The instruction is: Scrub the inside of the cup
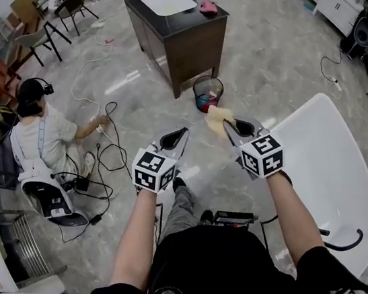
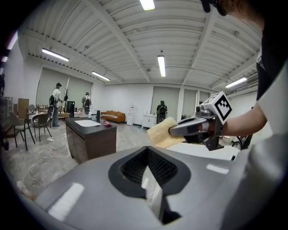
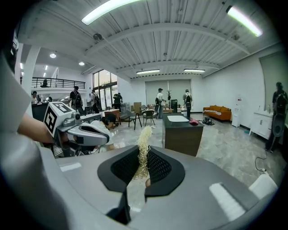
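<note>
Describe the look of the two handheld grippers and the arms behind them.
The left gripper and right gripper match: smooth grey tapered shells with black ribbed pads inside the jaws. Each carries a white cube printed with black square markers. The person wears a black short-sleeved top, which leaves the forearms bare.

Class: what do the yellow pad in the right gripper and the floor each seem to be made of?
Yellow pad: looks like a fibrous loofah-type scrubber, matte, loose strands fraying at its edge. Floor: probably polished stone or tile; grey veining, glossy light reflections.
</note>
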A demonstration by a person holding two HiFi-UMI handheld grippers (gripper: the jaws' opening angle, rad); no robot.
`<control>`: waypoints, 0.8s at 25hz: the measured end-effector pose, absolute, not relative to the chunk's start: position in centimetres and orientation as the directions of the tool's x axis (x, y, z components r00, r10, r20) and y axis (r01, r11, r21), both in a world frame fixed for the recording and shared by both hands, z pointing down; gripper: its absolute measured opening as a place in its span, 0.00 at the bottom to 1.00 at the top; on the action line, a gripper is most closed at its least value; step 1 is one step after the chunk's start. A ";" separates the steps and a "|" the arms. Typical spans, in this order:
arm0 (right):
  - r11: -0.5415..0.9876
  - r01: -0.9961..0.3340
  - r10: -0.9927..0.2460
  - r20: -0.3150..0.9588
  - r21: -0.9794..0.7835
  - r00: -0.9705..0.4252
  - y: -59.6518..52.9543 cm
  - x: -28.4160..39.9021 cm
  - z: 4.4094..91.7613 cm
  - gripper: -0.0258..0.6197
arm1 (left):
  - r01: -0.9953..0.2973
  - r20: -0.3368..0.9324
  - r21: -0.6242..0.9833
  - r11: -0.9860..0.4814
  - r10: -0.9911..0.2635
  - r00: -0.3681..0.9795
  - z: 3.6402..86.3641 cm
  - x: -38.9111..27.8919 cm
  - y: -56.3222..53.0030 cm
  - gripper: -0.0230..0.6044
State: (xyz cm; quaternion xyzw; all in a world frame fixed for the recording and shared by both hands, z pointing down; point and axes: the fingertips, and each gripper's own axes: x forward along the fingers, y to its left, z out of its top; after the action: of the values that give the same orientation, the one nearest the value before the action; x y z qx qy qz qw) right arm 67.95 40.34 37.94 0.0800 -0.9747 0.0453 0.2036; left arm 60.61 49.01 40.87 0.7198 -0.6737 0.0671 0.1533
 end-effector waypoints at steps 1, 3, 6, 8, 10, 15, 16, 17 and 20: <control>0.983 -0.174 -0.136 0.408 -0.056 -0.903 39.8 67.2 38.1 0.11 | -0.990 0.303 0.133 -0.045 -0.949 0.084 40.9 59.8 48.5 0.04; 0.983 -0.175 -0.137 0.414 -0.055 -0.900 38.7 65.5 38.2 0.11 | -0.990 0.301 0.136 -0.047 -0.950 0.086 41.0 58.1 47.3 0.04; 0.983 -0.176 -0.137 0.420 -0.054 -0.897 37.3 62.6 38.5 0.11 | -0.989 0.307 0.137 -0.052 -0.947 0.093 41.4 55.3 45.7 0.04; 0.983 -0.176 -0.137 0.425 -0.054 -0.895 36.4 60.8 38.5 0.11 | -0.988 0.307 0.144 -0.053 -0.947 0.096 41.4 53.5 44.7 0.04; 0.982 -0.181 -0.141 0.432 -0.054 -0.891 35.5 59.0 38.4 0.11 | -0.987 0.306 0.149 -0.059 -0.947 0.102 41.2 51.8 43.8 0.04; 0.979 -0.199 -0.162 0.435 -0.041 -0.886 33.7 54.4 37.8 0.11 | -0.986 0.300 0.151 -0.072 -0.947 0.115 40.9 46.9 42.2 0.04; 0.979 -0.200 -0.164 0.436 -0.037 -0.885 33.5 53.5 37.7 0.11 | -0.986 0.296 0.153 -0.072 -0.948 0.115 40.9 45.9 41.9 0.04; 0.979 -0.202 -0.168 0.437 -0.033 -0.884 33.2 52.7 37.7 0.11 | -0.985 0.293 0.154 -0.074 -0.949 0.117 40.8 44.9 41.6 0.04; 0.976 -0.215 -0.182 0.439 -0.025 -0.880 32.2 50.5 37.5 0.11 | -0.984 0.283 0.153 -0.090 -0.950 0.131 40.5 42.5 40.3 0.04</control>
State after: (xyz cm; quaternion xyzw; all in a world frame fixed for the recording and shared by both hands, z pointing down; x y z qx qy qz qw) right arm 50.51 32.24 37.53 0.1024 -0.9689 0.0363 0.2225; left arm 42.46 40.28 40.50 0.7362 -0.6568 0.0556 0.1533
